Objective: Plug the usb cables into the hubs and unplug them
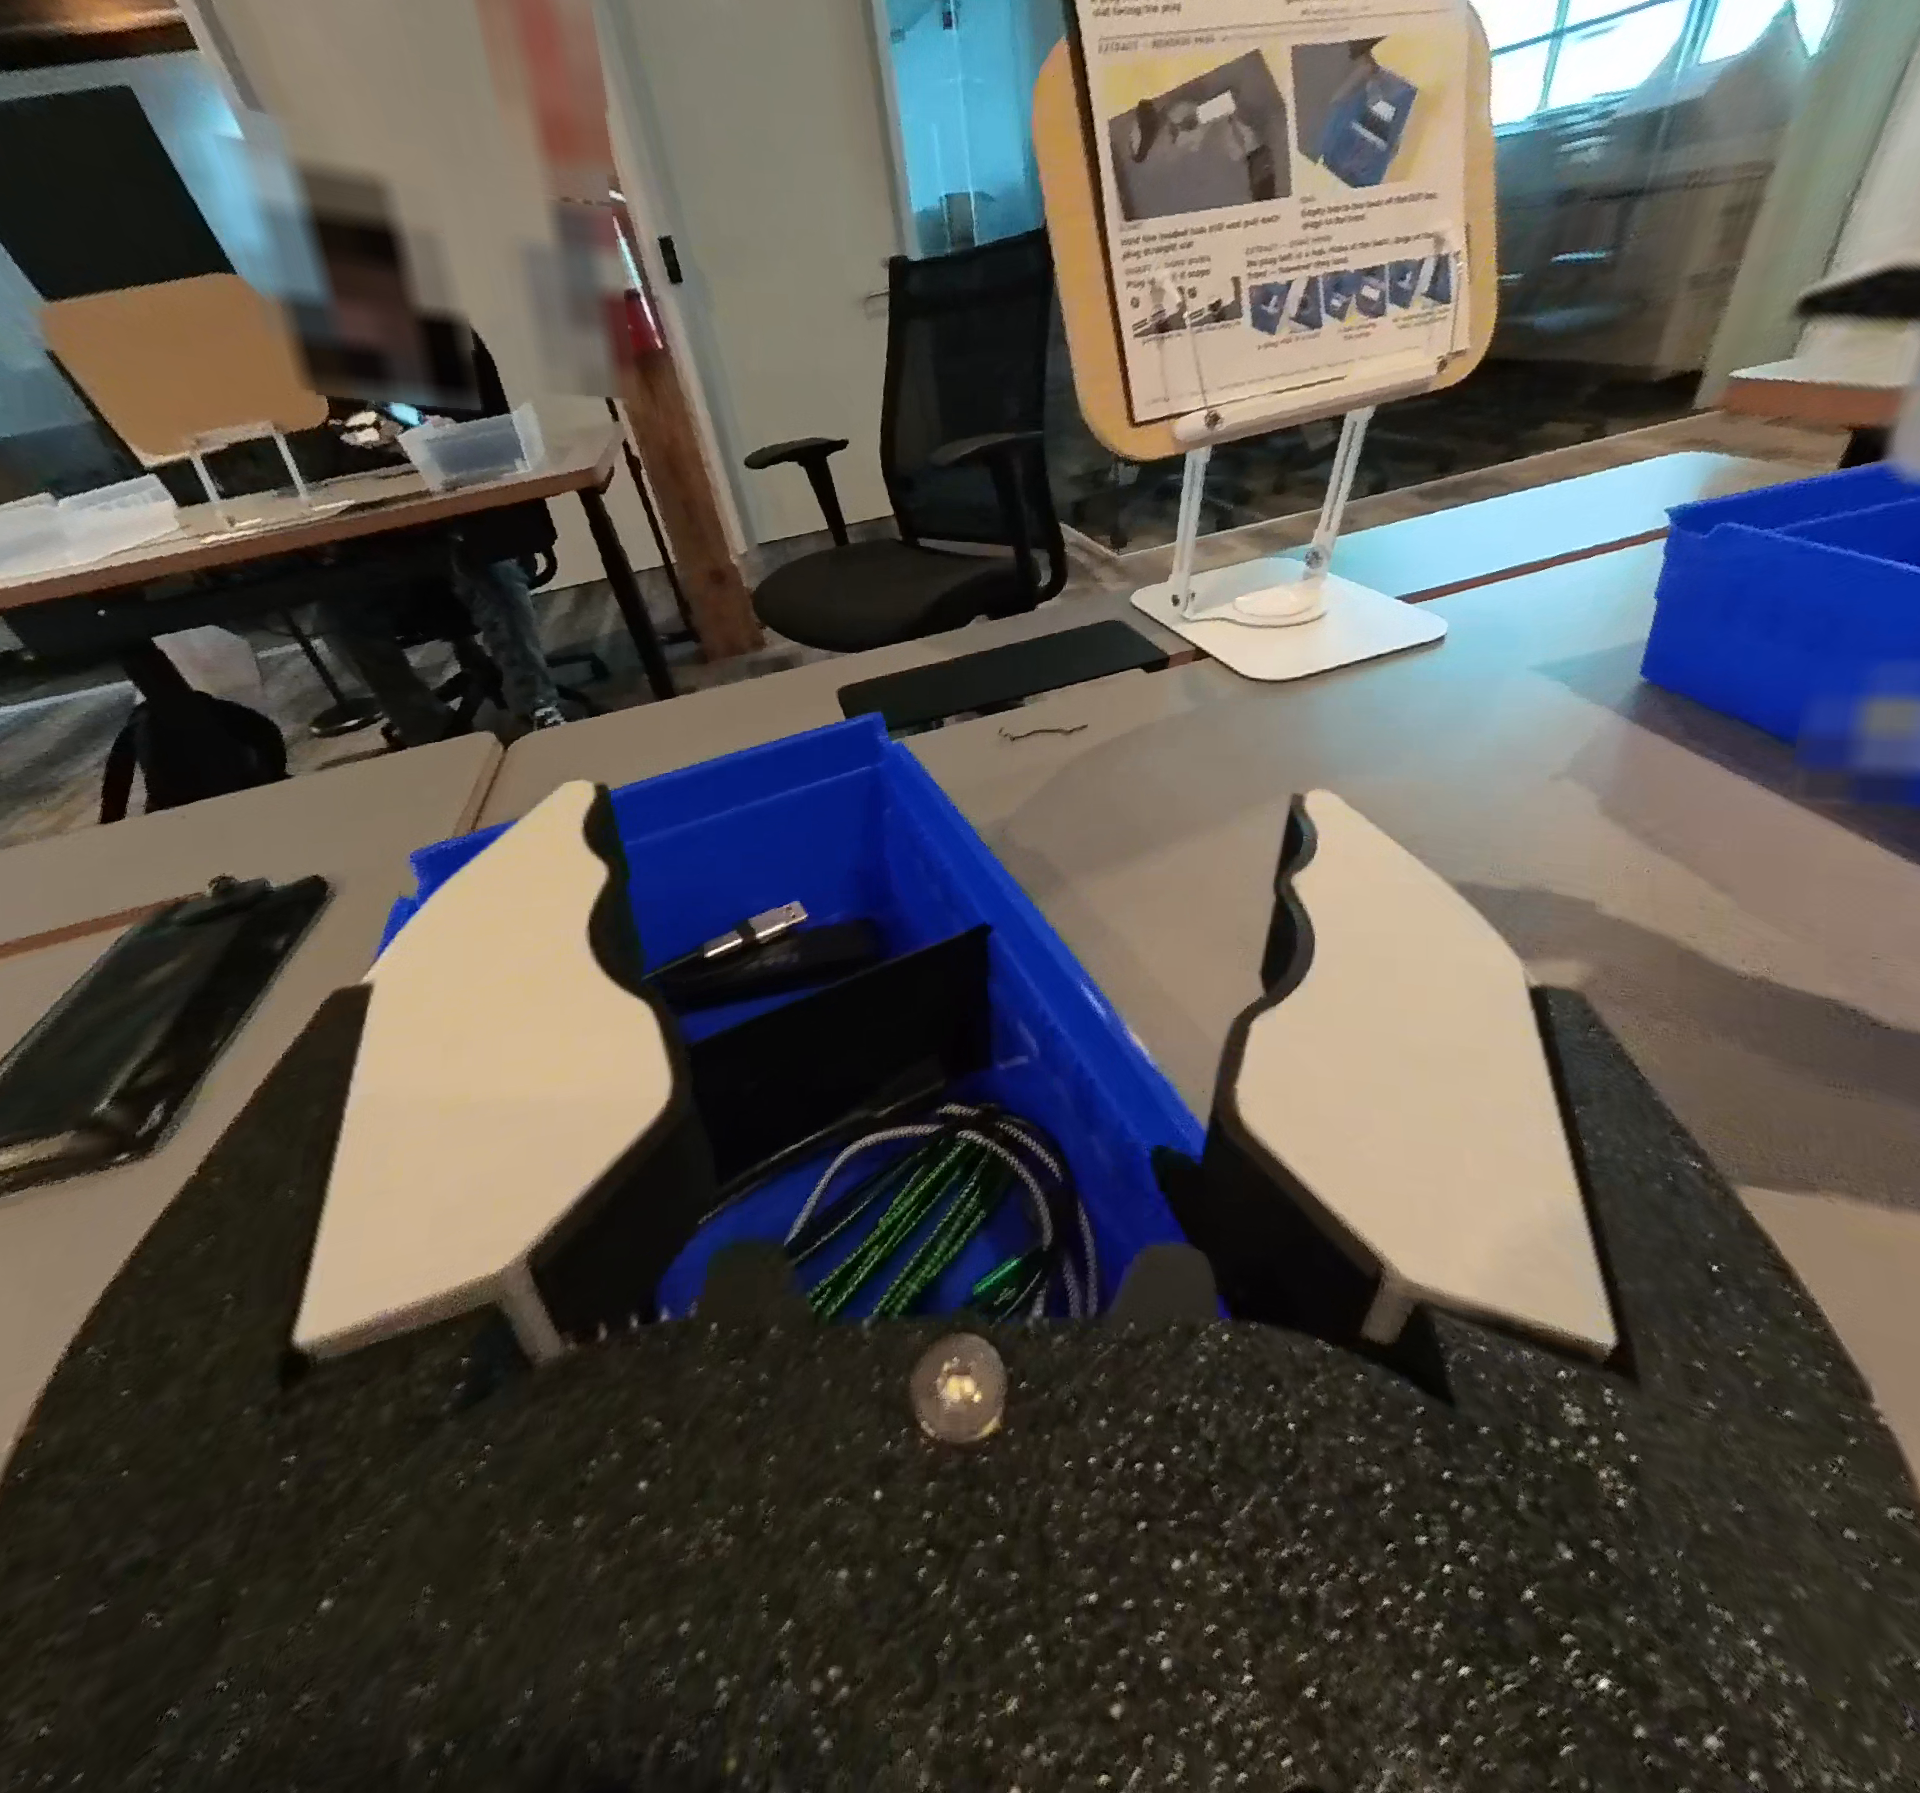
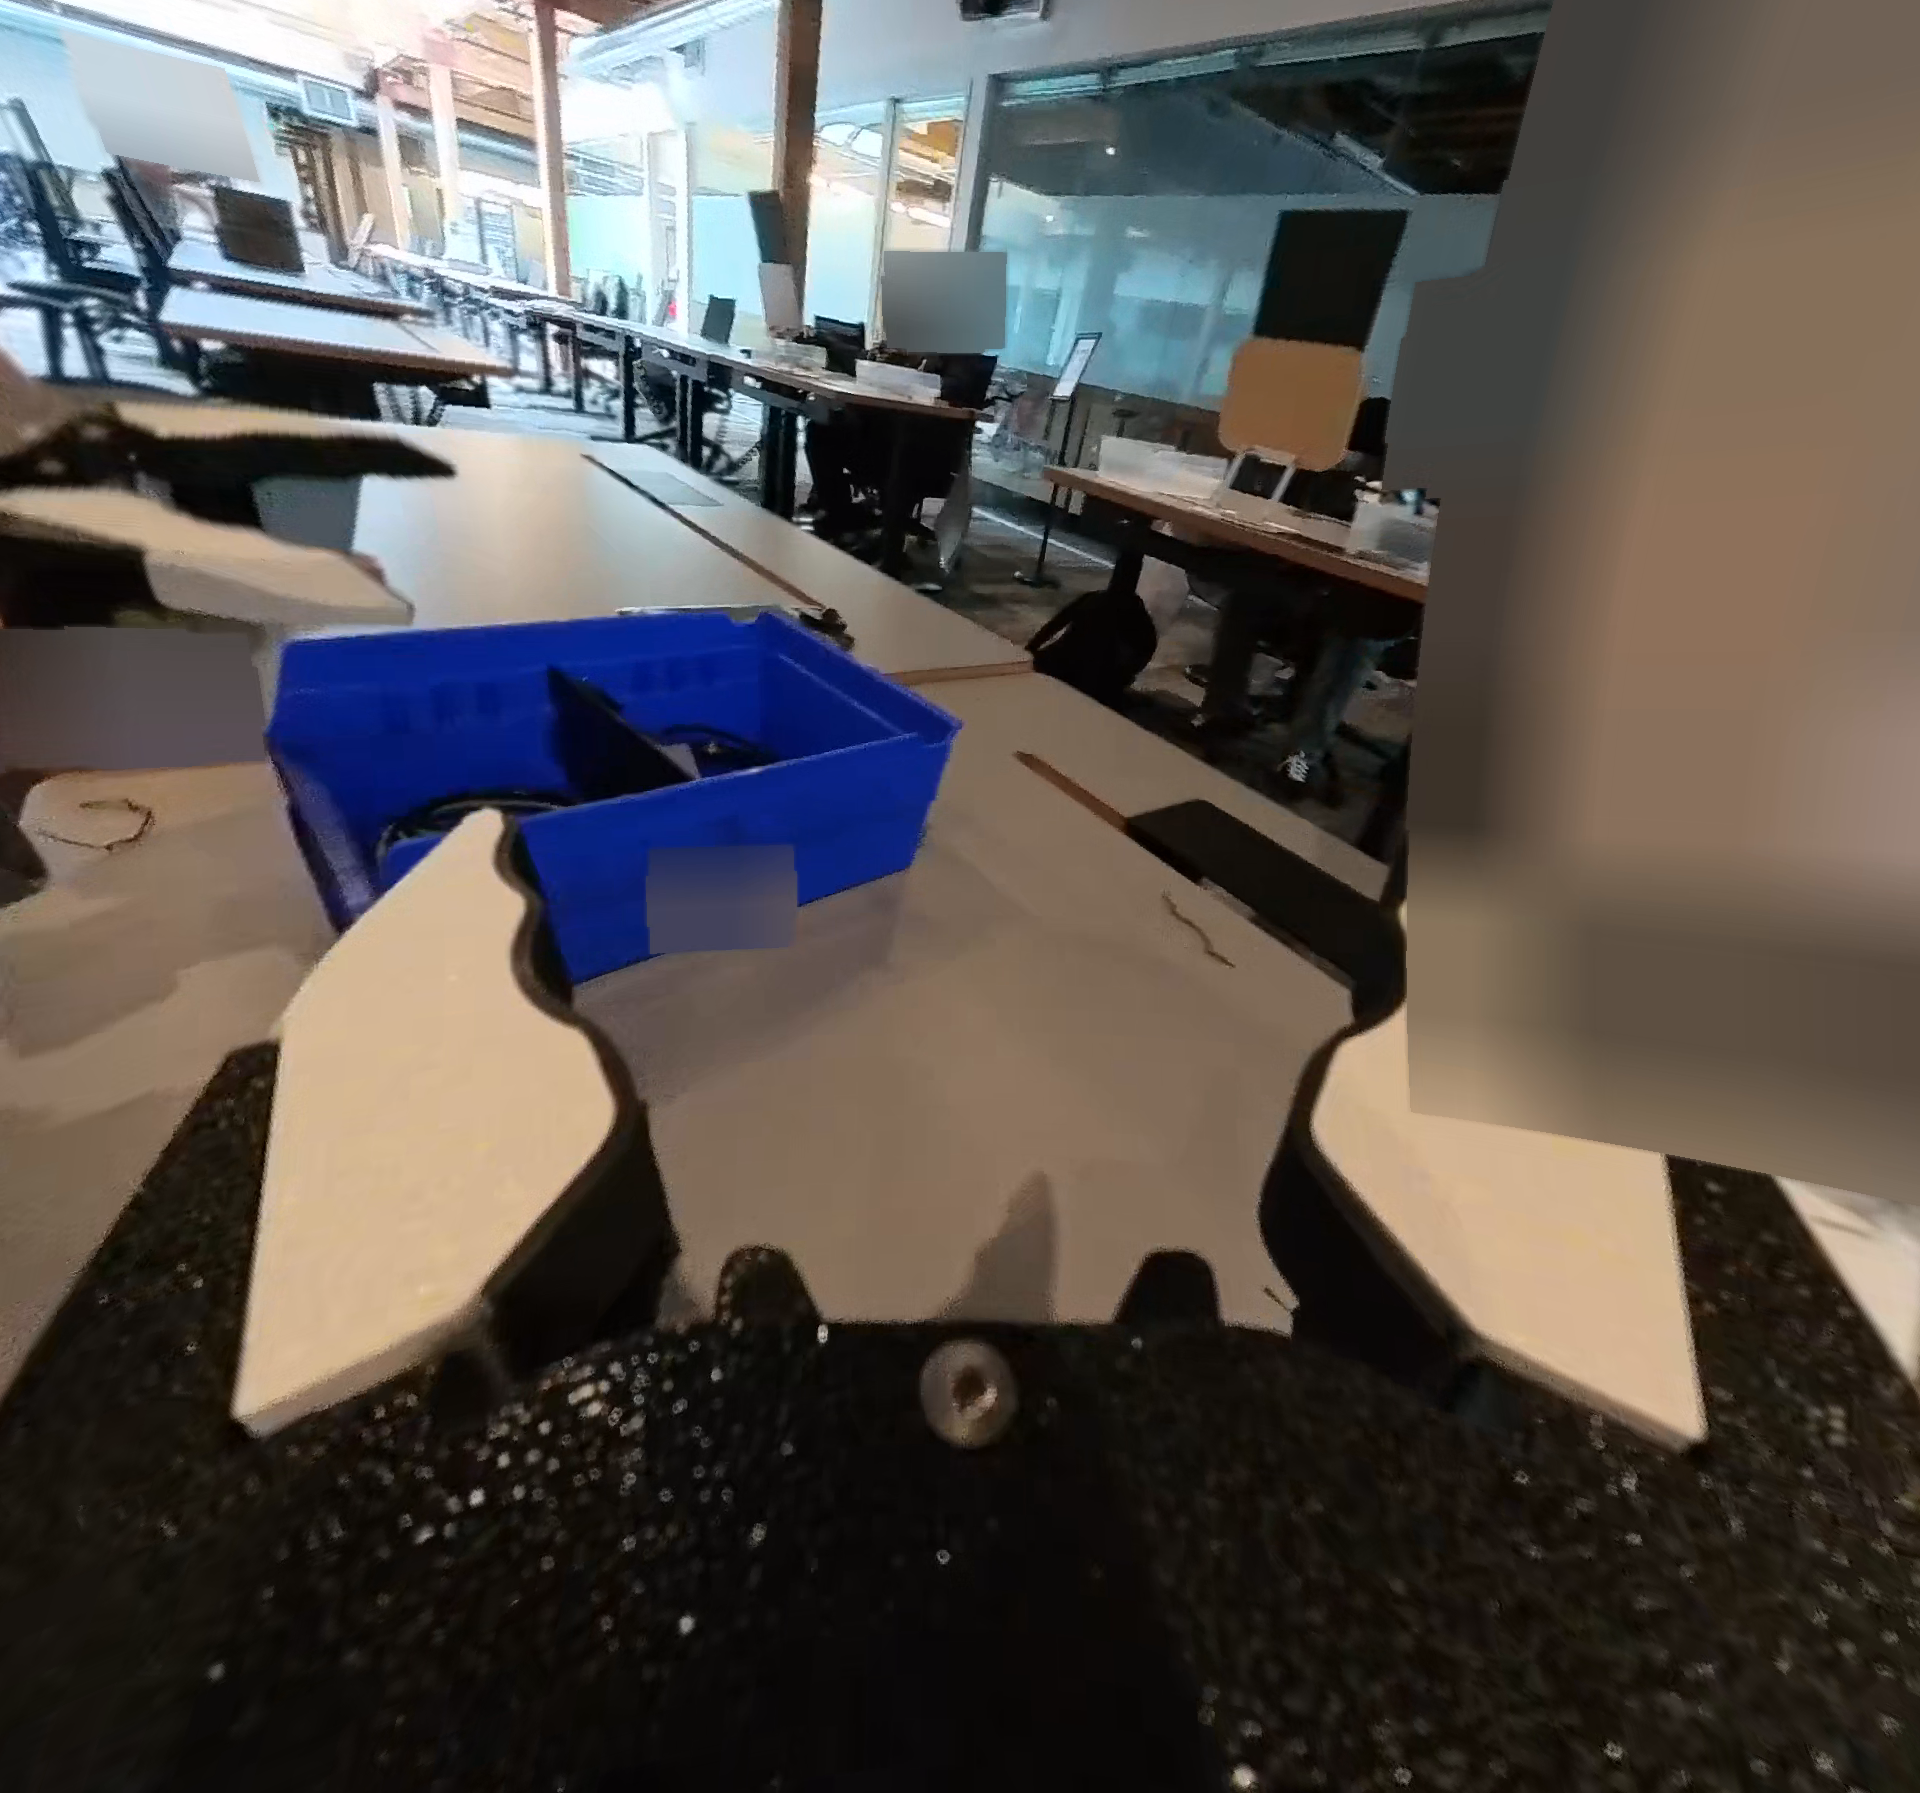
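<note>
In the left wrist view a blue bin sits on the grey table, split by a black divider. Its near compartment holds coiled braided usb cables, green-black and white. Its far compartment holds a black hub with a silver usb plug on it. My left gripper is open and empty, hovering over the bin. In the right wrist view the same bin stands ahead on the left. My right gripper is open and empty above bare table, short of the bin. The left gripper shows at the far left.
A second blue bin stands at the right. An instruction board on a white stand is at the table's far edge. A black clipboard lies left of the bin. A black pad lies behind it. Office chairs and desks stand beyond.
</note>
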Available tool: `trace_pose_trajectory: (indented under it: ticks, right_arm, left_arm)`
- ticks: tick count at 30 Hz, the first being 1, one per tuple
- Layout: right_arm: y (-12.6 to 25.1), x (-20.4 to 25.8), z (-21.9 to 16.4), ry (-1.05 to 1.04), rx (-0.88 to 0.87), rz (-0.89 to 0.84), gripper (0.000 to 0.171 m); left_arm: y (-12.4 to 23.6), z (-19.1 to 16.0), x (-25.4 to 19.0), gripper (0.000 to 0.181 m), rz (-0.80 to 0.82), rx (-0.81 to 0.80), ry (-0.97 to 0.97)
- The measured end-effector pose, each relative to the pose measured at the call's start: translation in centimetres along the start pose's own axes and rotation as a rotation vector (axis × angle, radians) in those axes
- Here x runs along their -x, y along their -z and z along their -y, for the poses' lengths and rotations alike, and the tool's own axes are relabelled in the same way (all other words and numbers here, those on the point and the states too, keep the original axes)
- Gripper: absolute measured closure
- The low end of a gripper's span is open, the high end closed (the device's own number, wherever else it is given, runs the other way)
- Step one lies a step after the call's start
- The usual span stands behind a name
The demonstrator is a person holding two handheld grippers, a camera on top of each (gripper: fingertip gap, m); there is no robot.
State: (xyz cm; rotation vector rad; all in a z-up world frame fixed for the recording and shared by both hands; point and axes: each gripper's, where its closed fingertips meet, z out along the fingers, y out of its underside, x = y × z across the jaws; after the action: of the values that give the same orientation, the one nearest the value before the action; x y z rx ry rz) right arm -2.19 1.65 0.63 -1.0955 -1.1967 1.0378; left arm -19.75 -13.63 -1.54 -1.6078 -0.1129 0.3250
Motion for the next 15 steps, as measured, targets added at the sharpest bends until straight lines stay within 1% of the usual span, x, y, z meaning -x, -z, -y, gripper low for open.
trace_pose_trajectory:
  ticks: [4,8,9,12,15]
  right_arm:
    - [-2.2,3.2,-2.6,0.030,-0.068,0.056,0.025]
    - [-2.4,4.6,-3.6,-0.086,-0.168,0.107,0.026]
    - [-2.2,4.7,-3.5,-0.099,-0.196,0.115,0.030]
    - [-1.7,4.2,-3.0,-0.066,-0.257,0.063,0.038]
    - [-1.1,3.8,-2.5,0.025,-0.289,0.020,0.047]
  left_arm:
    - [-0.3,0.4,-1.4,0.060,-0.054,-0.035,0.008]
    - [-0.8,0.4,-2.9,0.058,-0.083,-0.037,-0.032]
    - [-1.0,0.4,-3.3,0.059,-0.090,-0.034,-0.047]
    - [-1.2,0.4,-4.3,0.074,-0.102,-0.055,-0.086]
    - [-1.4,0.4,-5.6,0.083,-0.141,-0.066,-0.084]
